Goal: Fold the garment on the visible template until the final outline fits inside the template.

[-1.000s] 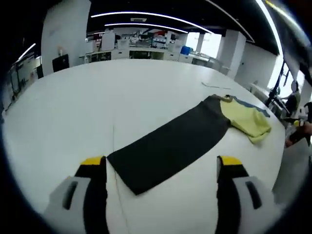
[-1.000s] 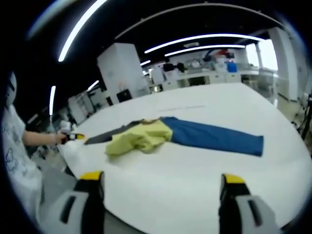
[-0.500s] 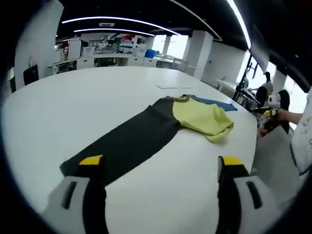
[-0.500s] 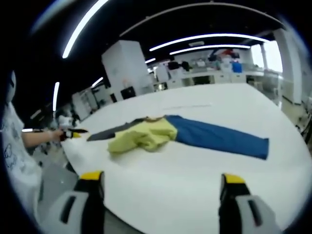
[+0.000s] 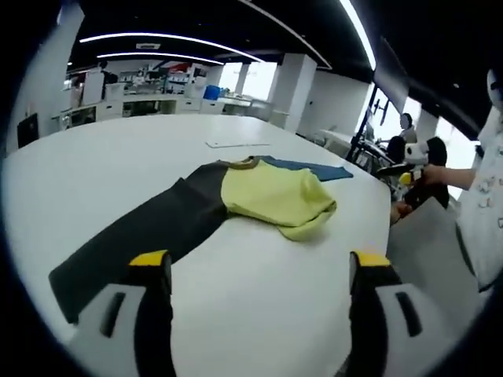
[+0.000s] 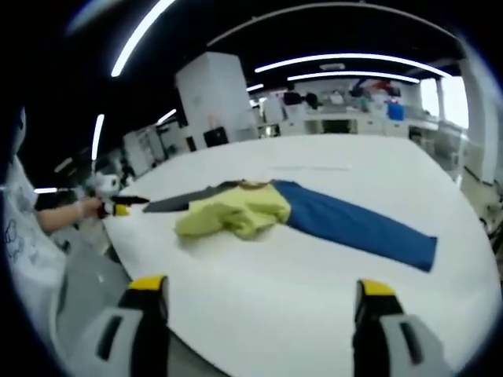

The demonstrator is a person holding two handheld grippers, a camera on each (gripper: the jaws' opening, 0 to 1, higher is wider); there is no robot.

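The garment (image 5: 259, 192) is spread on the white table (image 5: 291, 290). Its dark sleeve (image 5: 134, 236) is seen from the left gripper (image 5: 255, 271), its blue sleeve (image 6: 357, 228) from the right gripper (image 6: 255, 298). Both jaws are held apart, empty.

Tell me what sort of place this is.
Probably an open-plan lab or workshop. A big white table holds a yellow, black and blue garment, strip lights cross a dark ceiling, and benches crowded with equipment line the far wall.

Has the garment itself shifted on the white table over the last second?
No. The garment keeps the same shape and place on the white table; only the cameras swung round it.
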